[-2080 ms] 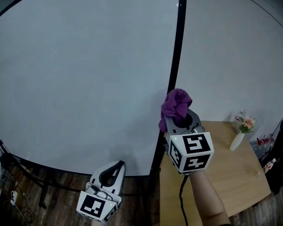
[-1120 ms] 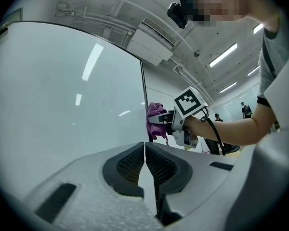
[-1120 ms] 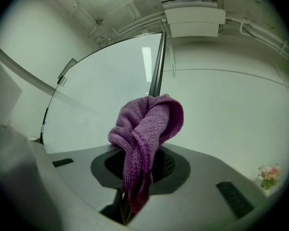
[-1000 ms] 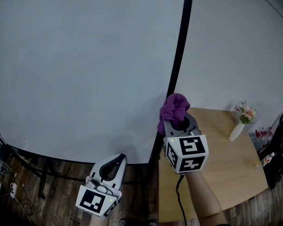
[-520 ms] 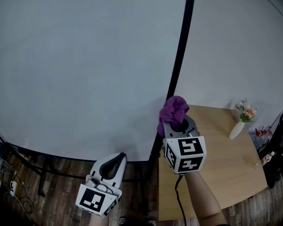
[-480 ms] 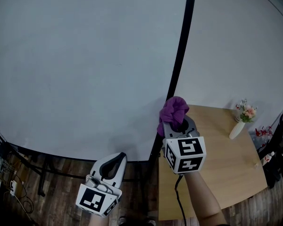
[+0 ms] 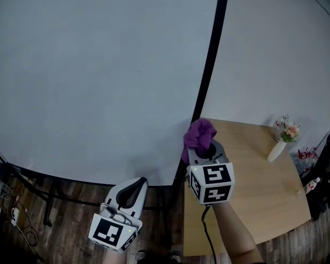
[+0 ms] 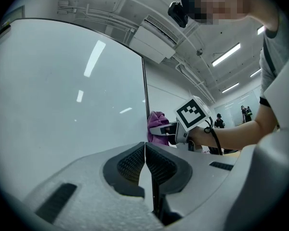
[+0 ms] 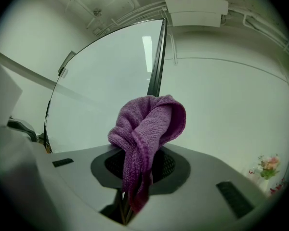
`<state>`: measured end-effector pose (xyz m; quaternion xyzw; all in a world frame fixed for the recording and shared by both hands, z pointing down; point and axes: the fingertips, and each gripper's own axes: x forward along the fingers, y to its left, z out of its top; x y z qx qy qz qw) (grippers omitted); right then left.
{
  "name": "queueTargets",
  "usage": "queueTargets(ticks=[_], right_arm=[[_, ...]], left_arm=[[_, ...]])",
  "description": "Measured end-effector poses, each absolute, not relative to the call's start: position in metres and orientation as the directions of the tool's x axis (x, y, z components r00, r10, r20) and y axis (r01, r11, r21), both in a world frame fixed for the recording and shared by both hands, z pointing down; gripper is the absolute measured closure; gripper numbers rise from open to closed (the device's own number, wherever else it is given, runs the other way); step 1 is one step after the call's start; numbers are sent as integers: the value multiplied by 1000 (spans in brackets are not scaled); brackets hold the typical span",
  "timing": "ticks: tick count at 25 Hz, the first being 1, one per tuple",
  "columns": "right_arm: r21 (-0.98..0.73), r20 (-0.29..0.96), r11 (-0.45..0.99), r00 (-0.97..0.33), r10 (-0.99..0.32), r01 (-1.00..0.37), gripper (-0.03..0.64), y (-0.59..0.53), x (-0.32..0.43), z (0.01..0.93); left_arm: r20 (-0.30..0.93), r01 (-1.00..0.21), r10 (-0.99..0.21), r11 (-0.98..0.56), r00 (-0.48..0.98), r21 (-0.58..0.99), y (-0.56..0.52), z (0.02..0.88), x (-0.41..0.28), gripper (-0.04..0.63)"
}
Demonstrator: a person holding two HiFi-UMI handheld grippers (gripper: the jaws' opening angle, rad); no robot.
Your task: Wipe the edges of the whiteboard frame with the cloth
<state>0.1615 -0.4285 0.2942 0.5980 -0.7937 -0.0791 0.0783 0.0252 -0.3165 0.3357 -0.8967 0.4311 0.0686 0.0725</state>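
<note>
Right gripper view: right gripper (image 9: 136,170) jaws clamped on a purple cloth (image 9: 147,124). One end is pinched deep between the pads, the rest bunched in a loop over the tips. Beyond the cloth runs the black vertical frame edge (image 9: 157,61) of the whiteboard (image 9: 106,90). In the head view the cloth sits at the lower end of that strip, close above the bottom corner. It looks to be touching or just beside the strip; actual contact not confirmable. Left gripper view: left gripper (image 8: 145,150) jaws pressed together with nothing between them. It hangs low, below the board's bottom edge, over the wood floor (image 7: 60,219), and looks idle. Step in hand, as judged: wiping the right vertical edge, near its bottom. Next move likely calls for pressing the cloth on the strip down to the corner, then turning along the bottom edge. Clearance looks tight, since the wooden table (image 7: 253,197) stands just beside that corner. Only container: white vase (image 7: 276,150) on the table's far side, holding small flowers (image 7: 286,130), well apart from the grippers.
</note>
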Motion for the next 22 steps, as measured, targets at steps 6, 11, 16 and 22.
queueTargets(ticks=[6,11,16,22], right_arm=[[218,54,282,-277,-959,-934,534,-428,162,309],[236,57,278,-273,-960,-931,534,-427,162,316],[236,47,275,-272,-961,-932,534,-427,161,319],[243,36,272,-272,-962,-931,534,-426,159,321]], left_arm=[[-185,-789,-769,-610,611,-69,-314,337,27,578],[-180,-796,-778,-602,602,-63,-313,340,27,578],[-176,-798,-781,-599,599,-59,-314,344,27,578],[-170,-802,-786,-594,594,-56,-316,346,27,578]])
